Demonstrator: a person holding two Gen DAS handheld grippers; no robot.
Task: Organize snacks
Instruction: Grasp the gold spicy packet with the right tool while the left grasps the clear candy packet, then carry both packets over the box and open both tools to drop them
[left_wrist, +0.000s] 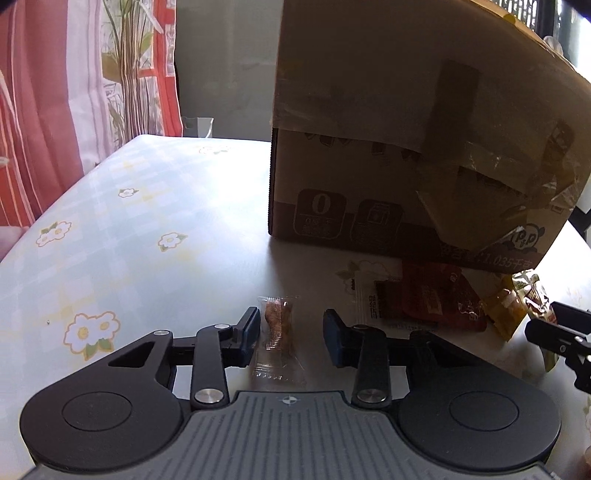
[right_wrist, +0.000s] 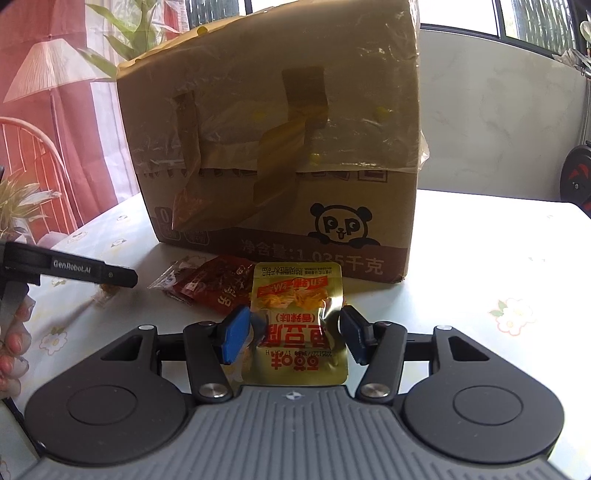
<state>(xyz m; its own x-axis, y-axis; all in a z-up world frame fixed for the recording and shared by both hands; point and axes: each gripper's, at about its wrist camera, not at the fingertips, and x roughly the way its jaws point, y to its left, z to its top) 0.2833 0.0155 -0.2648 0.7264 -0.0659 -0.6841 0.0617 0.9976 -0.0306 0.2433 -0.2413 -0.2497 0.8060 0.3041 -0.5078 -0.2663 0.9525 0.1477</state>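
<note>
A: Where are the snacks lying?

B: A small clear packet (left_wrist: 277, 332) is lying on the desk (left_wrist: 147, 240) between the pads of the left tongs (left_wrist: 290, 332). The left pad is sitting just beside its edge, the right pad is standing apart from it, so the jaws are partly open and not pinching it.

A: And the right tongs (right_wrist: 293, 332)?

B: They are closing on a gold packet (right_wrist: 295, 325). Both blue pads are pressing into its sides and the foil is buckling between them. The packet is sitting upside down to the camera, its red print in Chinese characters.

A: Anything near it?

B: A red packet (right_wrist: 218, 284) is lying on the desk just left of the gold one, in front of the box (right_wrist: 277, 147). In the left view the red packet (left_wrist: 432, 299) is showing at the foot of the box (left_wrist: 406, 147), with the gold packet (left_wrist: 506, 310) and the right tongs (left_wrist: 554, 325) at the frame's edge.

A: How are the hands posed?

B: Both tongs are pointing forward and down at the desk, toward the box. Fingers (right_wrist: 13, 354) are showing at the lower left of the right view, under the left tongs (right_wrist: 74, 269), whose arm is reading "GenRobot.AI".

A: Any writing on the box?

B: A panda face with "P P", and below it "1.035" among Chinese characters. A panel is showing a large "0". Brown and clear tape is crossing its flaps.
</note>
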